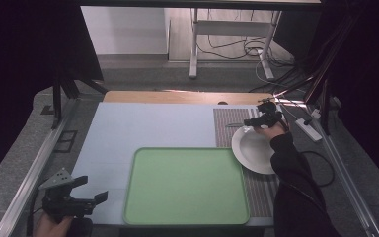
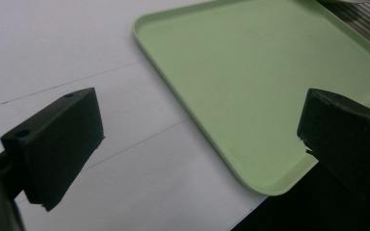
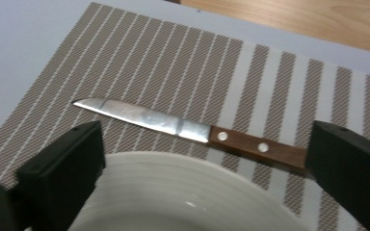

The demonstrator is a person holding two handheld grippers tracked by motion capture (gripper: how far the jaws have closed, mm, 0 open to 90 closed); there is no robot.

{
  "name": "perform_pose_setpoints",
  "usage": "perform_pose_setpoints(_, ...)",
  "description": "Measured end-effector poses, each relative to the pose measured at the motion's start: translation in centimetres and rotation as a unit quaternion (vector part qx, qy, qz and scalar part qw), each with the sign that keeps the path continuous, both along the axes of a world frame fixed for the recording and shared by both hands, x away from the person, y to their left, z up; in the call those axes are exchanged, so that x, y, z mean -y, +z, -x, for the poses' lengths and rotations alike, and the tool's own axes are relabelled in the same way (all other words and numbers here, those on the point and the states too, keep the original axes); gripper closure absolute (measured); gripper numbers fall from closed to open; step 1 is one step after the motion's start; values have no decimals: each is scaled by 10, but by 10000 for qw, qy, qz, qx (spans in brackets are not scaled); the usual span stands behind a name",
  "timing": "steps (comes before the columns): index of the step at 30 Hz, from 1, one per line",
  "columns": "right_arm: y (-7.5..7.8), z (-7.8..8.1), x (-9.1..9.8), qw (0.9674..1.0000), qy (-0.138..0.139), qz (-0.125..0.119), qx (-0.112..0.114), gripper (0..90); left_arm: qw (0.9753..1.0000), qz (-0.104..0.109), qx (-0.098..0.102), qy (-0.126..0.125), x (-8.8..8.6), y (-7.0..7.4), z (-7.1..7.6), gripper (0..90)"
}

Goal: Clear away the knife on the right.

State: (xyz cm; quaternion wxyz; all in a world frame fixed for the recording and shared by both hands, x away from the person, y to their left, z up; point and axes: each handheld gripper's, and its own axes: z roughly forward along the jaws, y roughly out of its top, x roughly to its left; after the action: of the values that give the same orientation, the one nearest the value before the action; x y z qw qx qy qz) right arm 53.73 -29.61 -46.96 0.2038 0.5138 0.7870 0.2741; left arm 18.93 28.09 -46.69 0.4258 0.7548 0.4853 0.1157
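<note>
I have the right tool out over the far right of the worktop, hanging above the far rim of the white round ceramic plate, its jaws spread wide with nothing gripped between them. In the right gripper view, the steel-bladed knife with a riveted brown wooden handle lies flat on the brown-and-white striped woven placemat, just beyond the plate's far edge, its blade tip pointing left and its handle running towards the right-hand jaw; neither jaw is touching it. In the high view the knife shows as a thin sliver on the placemat, left of the tool. My left tool sits at the near left corner of the worktop, released as well, jaws wide apart and holding nothing. The left gripper view looks across the pale blue surface at the near corner of the empty light green rectangular plastic tray, which lies in the middle of the worktop, its right edge just beside the plate.
</note>
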Motion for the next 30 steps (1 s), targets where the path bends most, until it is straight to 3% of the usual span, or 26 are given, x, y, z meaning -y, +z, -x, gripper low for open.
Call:
perform_pose_setpoints(5,1,-8,12,9998,-156,-77,93,284,10000,-3,-6,2,0,0,0,21)
perform_pose_setpoints(8,0,-11,18,9998,-184,-95,9,499,10000,2,-8,1,0,0,0,21)
perform_pose_setpoints(11,-1,-15,23,9996,-52,-184,-192,683,10000,3,-8,1,0,0,0,22)
perform_pose_setpoints(14,-4,-20,27,9996,64,-110,-263,882,10000,1,-8,0,0,0,0,22)
perform_pose_setpoints(22,-18,-39,30,9991,-232,210,-301,900,10000,6,-11,-1,0,0,0,22)
perform_pose_setpoints(30,-26,-41,44,9968,-525,374,-471,900,10000,5,-1,-12,0,0,0,22)
